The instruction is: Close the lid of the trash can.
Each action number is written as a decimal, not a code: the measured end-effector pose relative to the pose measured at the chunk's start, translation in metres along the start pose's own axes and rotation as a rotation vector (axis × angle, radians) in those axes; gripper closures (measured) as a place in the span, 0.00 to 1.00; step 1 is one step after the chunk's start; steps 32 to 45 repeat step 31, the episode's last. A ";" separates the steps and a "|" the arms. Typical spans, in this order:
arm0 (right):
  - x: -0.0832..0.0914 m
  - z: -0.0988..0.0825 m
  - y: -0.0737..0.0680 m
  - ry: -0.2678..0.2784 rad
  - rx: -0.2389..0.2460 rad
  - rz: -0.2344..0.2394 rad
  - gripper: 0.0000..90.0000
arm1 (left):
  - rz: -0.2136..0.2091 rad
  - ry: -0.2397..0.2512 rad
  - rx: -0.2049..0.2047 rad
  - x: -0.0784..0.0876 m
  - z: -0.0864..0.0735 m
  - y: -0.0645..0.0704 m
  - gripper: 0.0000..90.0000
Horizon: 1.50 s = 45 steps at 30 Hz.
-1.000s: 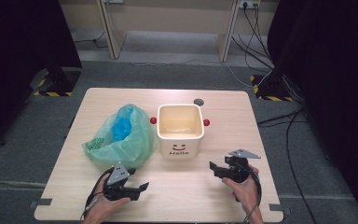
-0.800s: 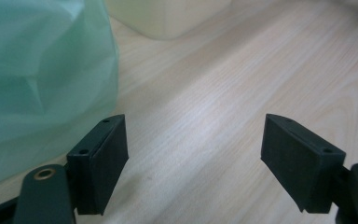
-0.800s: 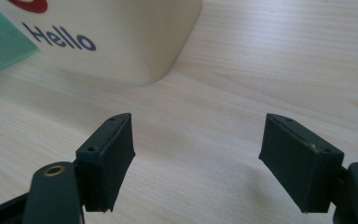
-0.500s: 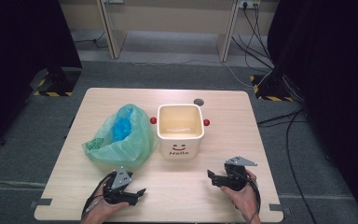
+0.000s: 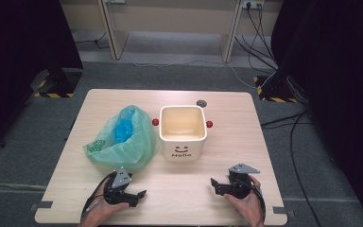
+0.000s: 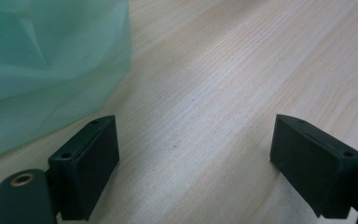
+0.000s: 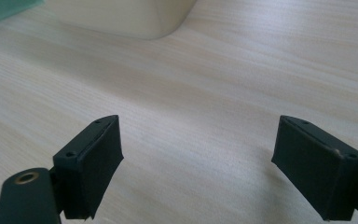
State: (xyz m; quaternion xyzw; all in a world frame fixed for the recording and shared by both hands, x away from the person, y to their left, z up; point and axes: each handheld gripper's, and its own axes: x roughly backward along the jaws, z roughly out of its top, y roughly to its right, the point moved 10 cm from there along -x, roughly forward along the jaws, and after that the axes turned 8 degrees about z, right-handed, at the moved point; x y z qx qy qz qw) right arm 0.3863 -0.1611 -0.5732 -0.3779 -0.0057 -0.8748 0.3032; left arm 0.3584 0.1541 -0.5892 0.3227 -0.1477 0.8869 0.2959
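The thing nearest the grippers was a pale green, translucent plastic bag (image 5: 123,142), crumpled and bulging, lying on the left half of the table (image 5: 246,123) with its open mouth turned up. A bright blue mass (image 5: 123,127) showed through the film inside it, too wrapped to identify, and a patch of darker green print sat on its left flank. In the left gripper view the bag's edge (image 6: 46,60) lay at the upper left, just beyond the left jaw and apart from it.

Just right of the bag stood a cream square pot (image 5: 183,131) with a red knob on each side and a smiling face above the word "Hello" on its front; its inside looked empty. Its rounded bottom corner (image 7: 130,18) showed at the top of the right gripper view.

The left gripper (image 5: 131,194) lay near the front edge below the bag, the right gripper (image 5: 220,184) near the front right. Both sets of jaws had just been opening and stood wide apart with only bare wood between them.

The table was light wood with a small dark disc (image 5: 201,102) near its far edge. Around it lay grey carpet (image 5: 23,156), black curtains and loose cables on the floor.
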 end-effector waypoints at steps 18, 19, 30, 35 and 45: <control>-0.001 -0.015 0.006 -0.039 0.095 -0.080 0.13 | 0.000 -0.001 0.001 0.000 0.000 0.000 0.16; -0.002 -0.016 0.006 -0.037 0.098 -0.080 0.12 | 0.000 -0.001 0.001 0.000 0.000 0.000 0.16; -0.002 -0.016 0.006 -0.029 0.099 -0.082 0.12 | 0.001 -0.001 0.001 0.000 0.000 0.000 0.15; -0.002 -0.016 0.006 -0.029 0.099 -0.082 0.12 | 0.001 -0.001 0.001 0.000 0.000 0.000 0.15; -0.002 -0.016 0.006 -0.029 0.099 -0.082 0.12 | 0.001 -0.001 0.001 0.000 0.000 0.000 0.15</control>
